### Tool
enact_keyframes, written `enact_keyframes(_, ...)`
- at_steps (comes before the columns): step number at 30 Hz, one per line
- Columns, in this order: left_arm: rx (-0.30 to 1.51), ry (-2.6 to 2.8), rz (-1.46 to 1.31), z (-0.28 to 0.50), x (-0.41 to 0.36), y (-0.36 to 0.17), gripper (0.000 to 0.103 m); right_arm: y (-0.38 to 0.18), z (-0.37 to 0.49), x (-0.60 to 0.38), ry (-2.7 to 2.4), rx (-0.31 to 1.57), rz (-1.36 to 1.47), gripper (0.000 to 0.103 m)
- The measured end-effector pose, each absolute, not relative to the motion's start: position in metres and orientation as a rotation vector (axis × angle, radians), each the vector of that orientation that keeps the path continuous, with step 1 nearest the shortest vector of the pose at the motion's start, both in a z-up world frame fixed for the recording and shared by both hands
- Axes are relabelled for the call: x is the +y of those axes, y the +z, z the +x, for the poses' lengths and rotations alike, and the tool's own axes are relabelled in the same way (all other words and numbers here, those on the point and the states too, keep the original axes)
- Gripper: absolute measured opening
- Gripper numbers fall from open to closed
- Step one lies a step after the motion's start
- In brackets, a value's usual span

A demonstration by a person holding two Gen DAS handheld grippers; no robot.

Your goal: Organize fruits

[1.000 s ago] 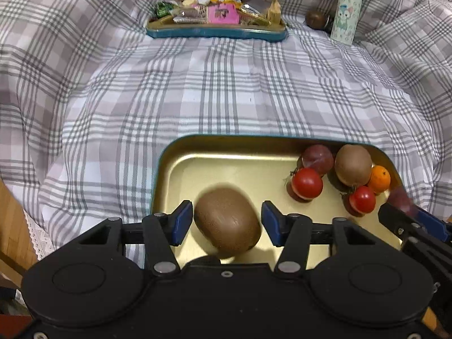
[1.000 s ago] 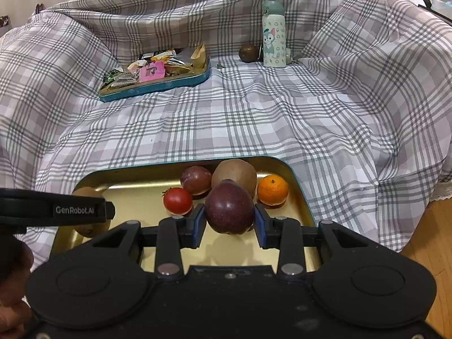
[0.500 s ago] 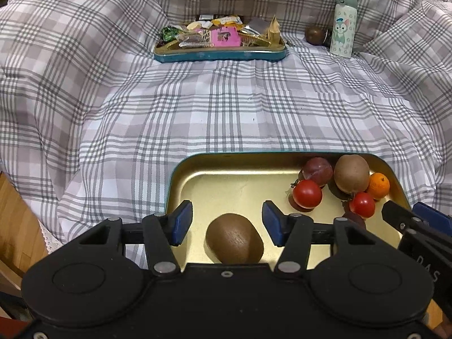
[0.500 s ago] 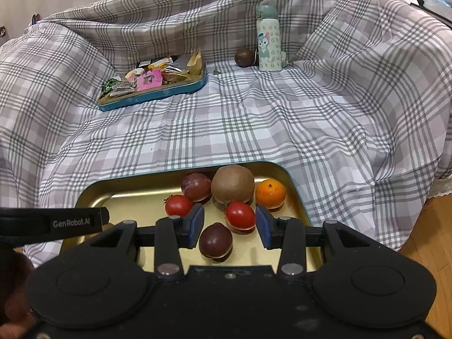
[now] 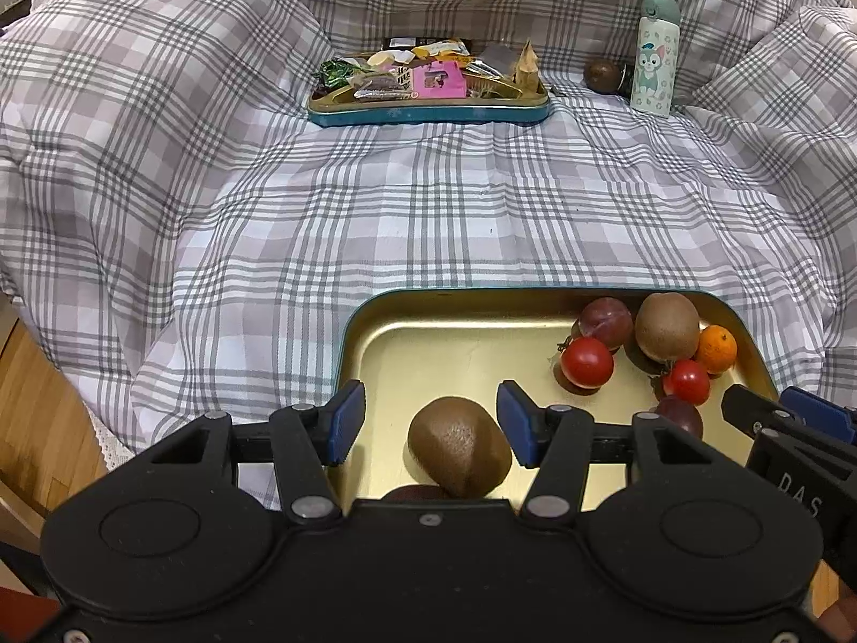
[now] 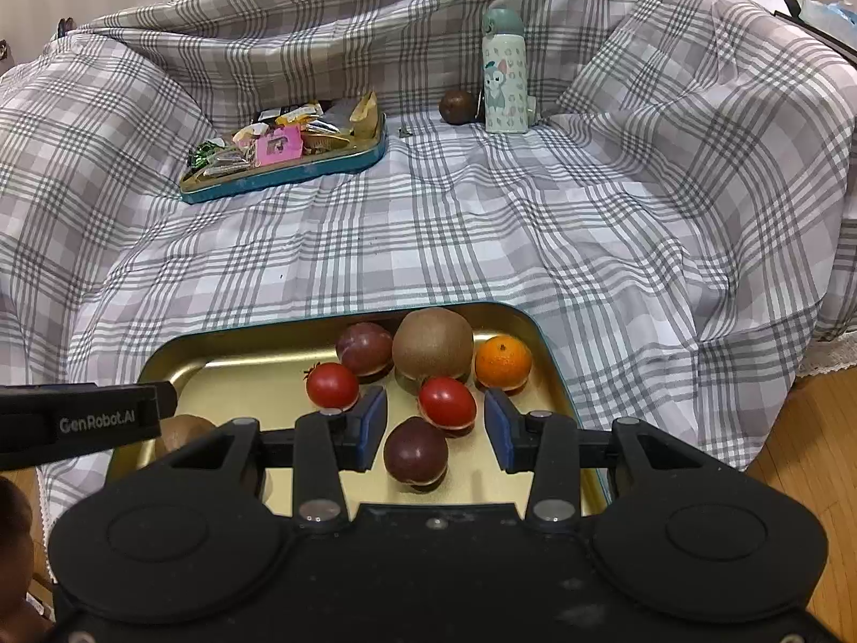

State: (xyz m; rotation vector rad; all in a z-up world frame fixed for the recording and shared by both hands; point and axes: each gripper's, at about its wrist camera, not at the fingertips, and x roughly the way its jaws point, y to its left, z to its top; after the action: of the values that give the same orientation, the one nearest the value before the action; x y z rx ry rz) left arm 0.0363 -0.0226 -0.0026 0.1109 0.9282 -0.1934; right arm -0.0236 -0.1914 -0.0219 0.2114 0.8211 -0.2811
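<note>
Fruit fills my gold metal tray (image 6: 551, 353): brown kiwi (image 5: 459, 446) below left gripper (image 5: 431, 423), spread; dark plum (image 6: 415, 451) under right gripper (image 6: 435, 428), parted, gripping nothing. Only the right view shows "GenRobot.AI" lettering, lower left.

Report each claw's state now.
Left claw: open, over the kiwi, not gripping.
Right claw: open, empty; the dark plum lies free below.

Checked cloth (image 5: 428, 225) with four things lying on it.
You have the gold tray (image 5: 482, 332) nearest you and the snack tray (image 5: 428, 112) far back on the cloth. Right of that tray you see a dark round fruit (image 5: 601, 75) just beside the upright bottle (image 5: 654, 53).
</note>
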Motion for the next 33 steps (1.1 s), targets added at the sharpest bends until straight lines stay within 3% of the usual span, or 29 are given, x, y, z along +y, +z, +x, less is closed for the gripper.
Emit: enact_keyframes(33, 0.957, -0.203, 0.105, 0.0264, -0.0181, 0.0024, 0.06, -0.0203, -0.0276, -0.1884, -0.264, 0.859, 0.191, 0.042)
